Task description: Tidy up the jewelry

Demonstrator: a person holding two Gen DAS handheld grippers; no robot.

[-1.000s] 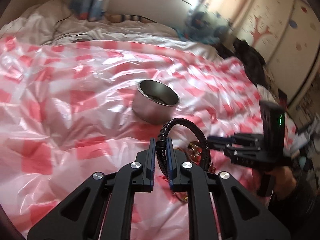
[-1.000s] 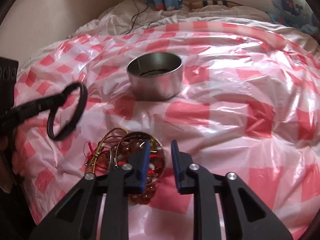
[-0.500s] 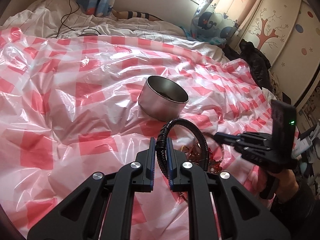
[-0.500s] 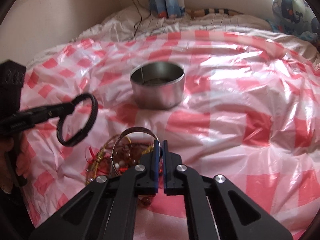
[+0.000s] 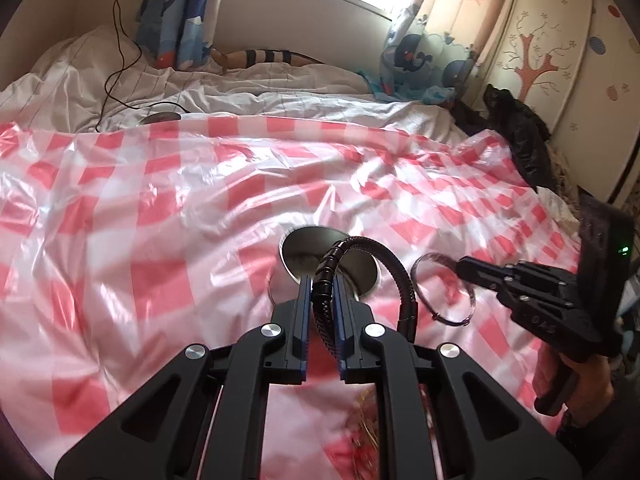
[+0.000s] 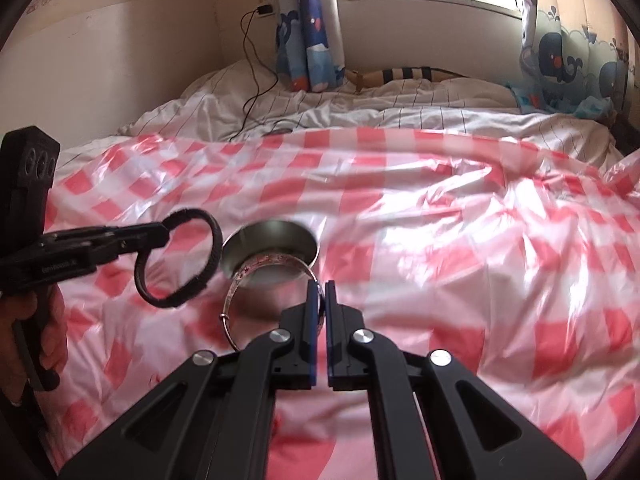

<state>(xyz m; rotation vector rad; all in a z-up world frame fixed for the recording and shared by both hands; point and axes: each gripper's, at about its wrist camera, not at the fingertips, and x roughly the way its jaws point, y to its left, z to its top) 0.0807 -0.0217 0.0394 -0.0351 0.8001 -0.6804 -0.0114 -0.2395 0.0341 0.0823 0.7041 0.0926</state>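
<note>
As seen nearest the lenses, grips: left gripper (image 5: 323,312) pinching black braided cord bracelet (image 5: 394,276) by one side of its loop; right gripper (image 6: 320,308) pressed together on thin silver bangle (image 6: 256,276) at its rim.
Position of both pieces: off the sheet, carried in the air, each in front of or over round steel tin (image 6: 272,254).
Handling, bracelet: light, stiff enough to keep its arch, textured, unlikely to slip; best held across the cord as now.
Handling, bangle: light, rigid, smooth and slick; likely to pivot in the pads; firmest across the band's flat width.
Hand pose: both grippers angled downward toward the tin, left one entering the right view from the side, person's hand (image 6: 38,344) wrapped on its handle.
Leftover pile: tangled gold and red jewellery (image 5: 366,412), blurred, below the left gripper.
Underlay: red-and-white checked plastic sheet (image 6: 460,248), glossy, crumpled.
Farther back: white bedding (image 6: 360,116), black cable, whale-print curtains.
</note>
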